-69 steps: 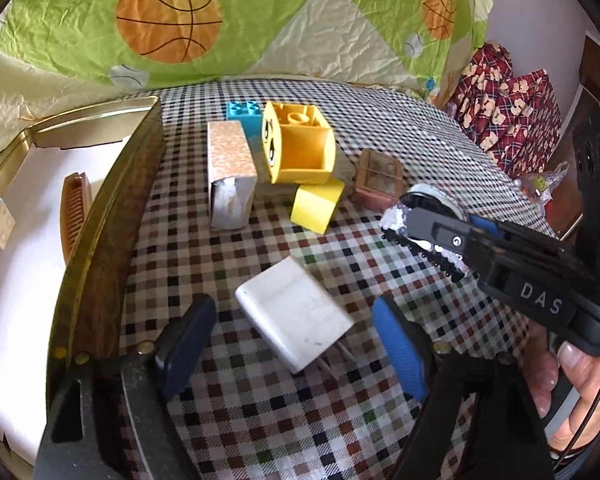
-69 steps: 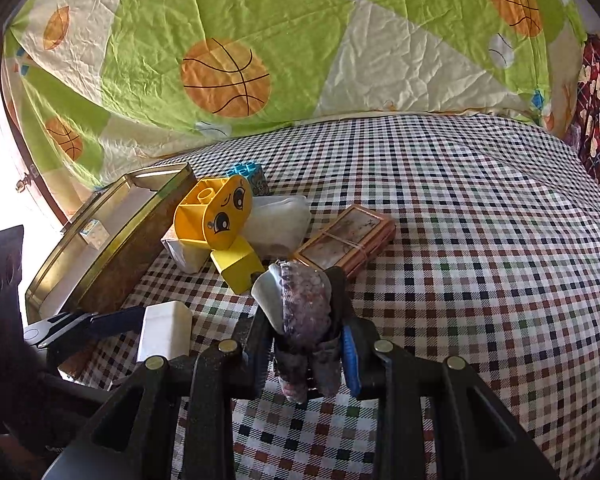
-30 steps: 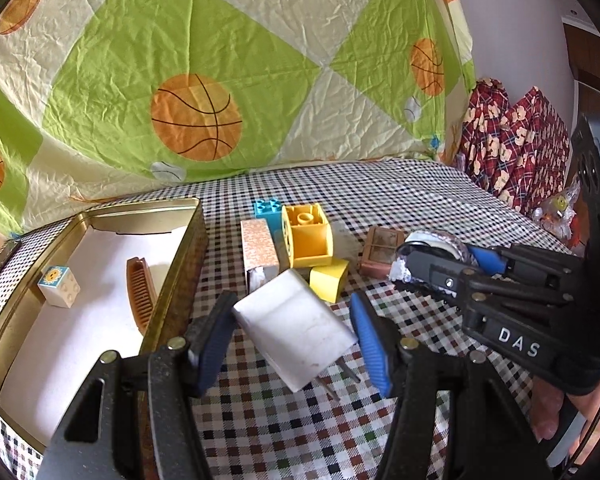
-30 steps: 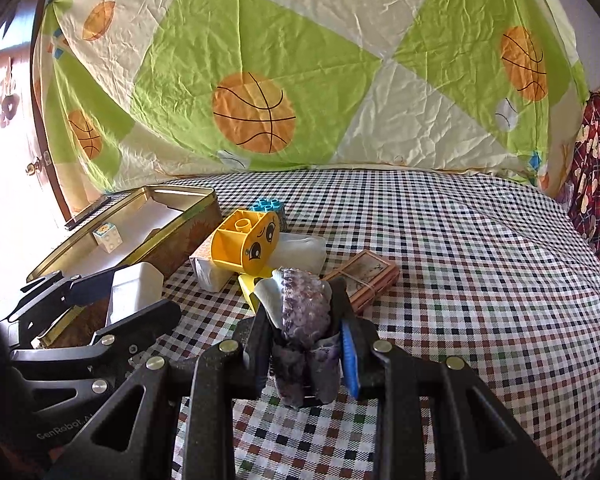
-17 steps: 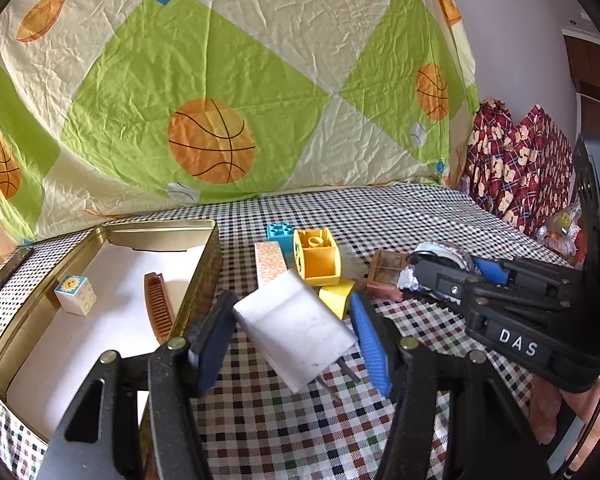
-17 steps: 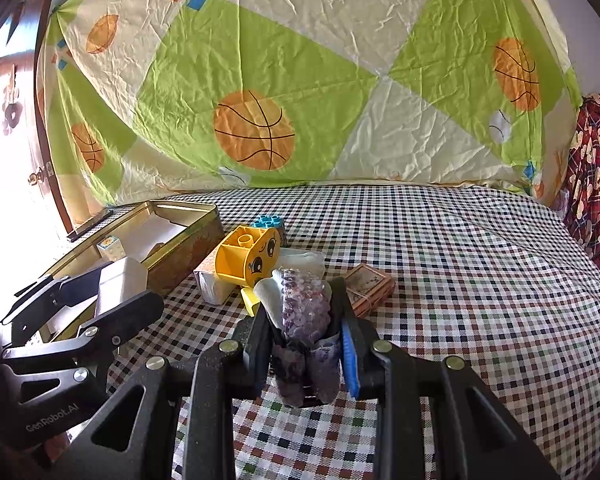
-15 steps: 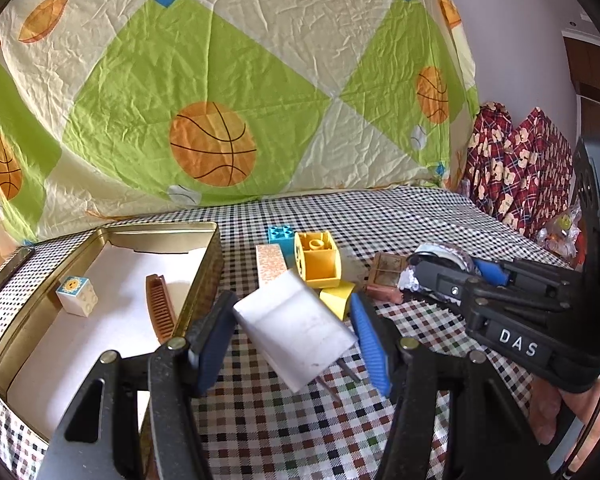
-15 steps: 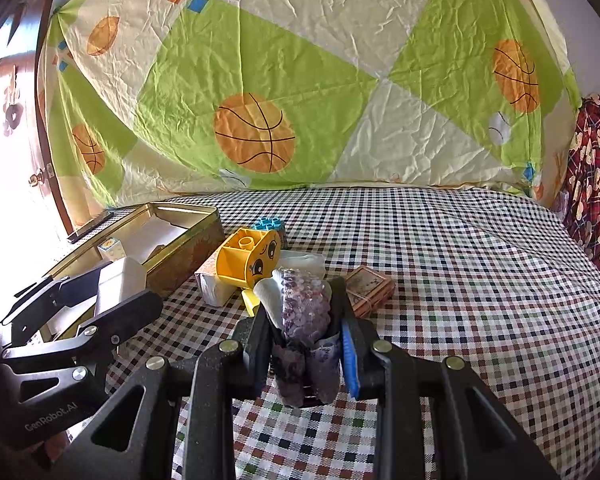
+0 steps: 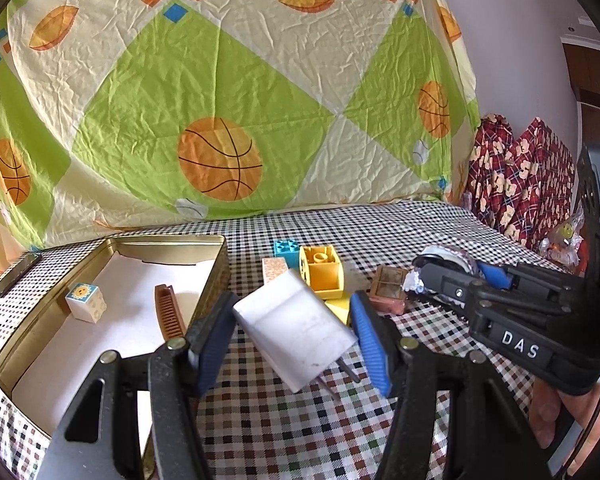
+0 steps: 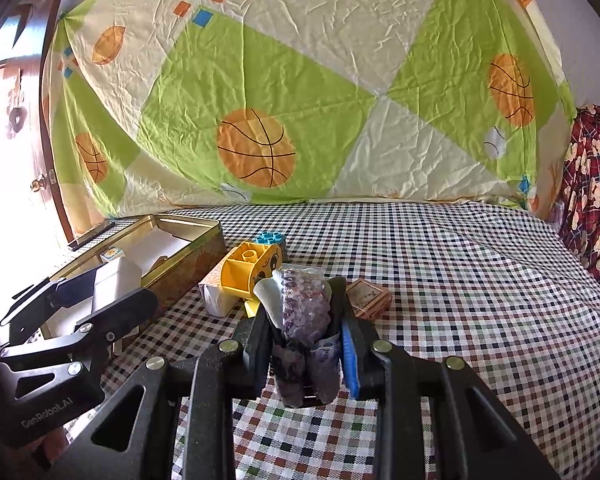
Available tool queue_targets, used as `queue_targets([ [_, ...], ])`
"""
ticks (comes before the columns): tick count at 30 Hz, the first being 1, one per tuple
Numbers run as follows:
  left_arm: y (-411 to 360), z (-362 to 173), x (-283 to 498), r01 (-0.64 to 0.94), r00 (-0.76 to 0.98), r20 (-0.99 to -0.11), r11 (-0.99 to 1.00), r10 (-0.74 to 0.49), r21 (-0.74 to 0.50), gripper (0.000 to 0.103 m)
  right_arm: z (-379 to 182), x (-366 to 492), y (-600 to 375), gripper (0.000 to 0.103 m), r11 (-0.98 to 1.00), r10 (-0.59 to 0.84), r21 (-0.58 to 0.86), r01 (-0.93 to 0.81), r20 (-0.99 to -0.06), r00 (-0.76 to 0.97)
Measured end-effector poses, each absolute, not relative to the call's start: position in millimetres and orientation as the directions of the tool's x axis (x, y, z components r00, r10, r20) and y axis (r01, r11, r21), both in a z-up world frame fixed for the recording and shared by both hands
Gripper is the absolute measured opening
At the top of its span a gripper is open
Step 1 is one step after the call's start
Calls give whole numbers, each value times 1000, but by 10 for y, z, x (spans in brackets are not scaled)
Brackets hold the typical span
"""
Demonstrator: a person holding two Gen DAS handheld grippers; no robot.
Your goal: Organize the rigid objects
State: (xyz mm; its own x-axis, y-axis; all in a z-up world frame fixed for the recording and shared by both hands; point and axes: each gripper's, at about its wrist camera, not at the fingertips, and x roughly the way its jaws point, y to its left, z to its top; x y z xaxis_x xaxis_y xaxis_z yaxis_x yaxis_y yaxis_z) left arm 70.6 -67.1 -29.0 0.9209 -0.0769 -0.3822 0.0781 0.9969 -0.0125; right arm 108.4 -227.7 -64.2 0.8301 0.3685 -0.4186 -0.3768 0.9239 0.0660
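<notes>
Lifted: smooth white boxy charger (image 9: pixel 296 330) off checkered bed, clamped in left tongs (image 9: pixel 294 344) | right tongs (image 10: pixel 306 344) clamp bumpy purple tape roll (image 10: pixel 306 312) | gold tin (image 9: pixel 216 276) at bed's left edge

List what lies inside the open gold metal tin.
Inside the gold metal tin, on its white lining: a white sun-printed cube and a brown plastic comb. The left gripper's arm hides the near corner.
</notes>
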Motion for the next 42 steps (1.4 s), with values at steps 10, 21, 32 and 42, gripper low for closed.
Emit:
queue_targets([
  [10, -658, -262, 638, 70, 937, -342, 997, -71, -14, 58, -612, 1015, -2272, 31, 927, 362, 47, -373, -386, 848],
  [21, -653, -244, 569, 60, 950, -305, 998, -61, -12, 58, -598, 950, -2281, 31, 928, 360, 36, -372, -349, 865],
  [32, -652, -225, 515, 48, 960, -274, 999, -49, -12, 58, -584, 883, -2289, 31, 929, 358, 29, -369, -321, 877],
  [42, -635, -198, 445, 34, 972, -233, 999, -36, -12, 58, -553, 801, -2276, 31, 929, 358, 10, -370, -277, 892],
])
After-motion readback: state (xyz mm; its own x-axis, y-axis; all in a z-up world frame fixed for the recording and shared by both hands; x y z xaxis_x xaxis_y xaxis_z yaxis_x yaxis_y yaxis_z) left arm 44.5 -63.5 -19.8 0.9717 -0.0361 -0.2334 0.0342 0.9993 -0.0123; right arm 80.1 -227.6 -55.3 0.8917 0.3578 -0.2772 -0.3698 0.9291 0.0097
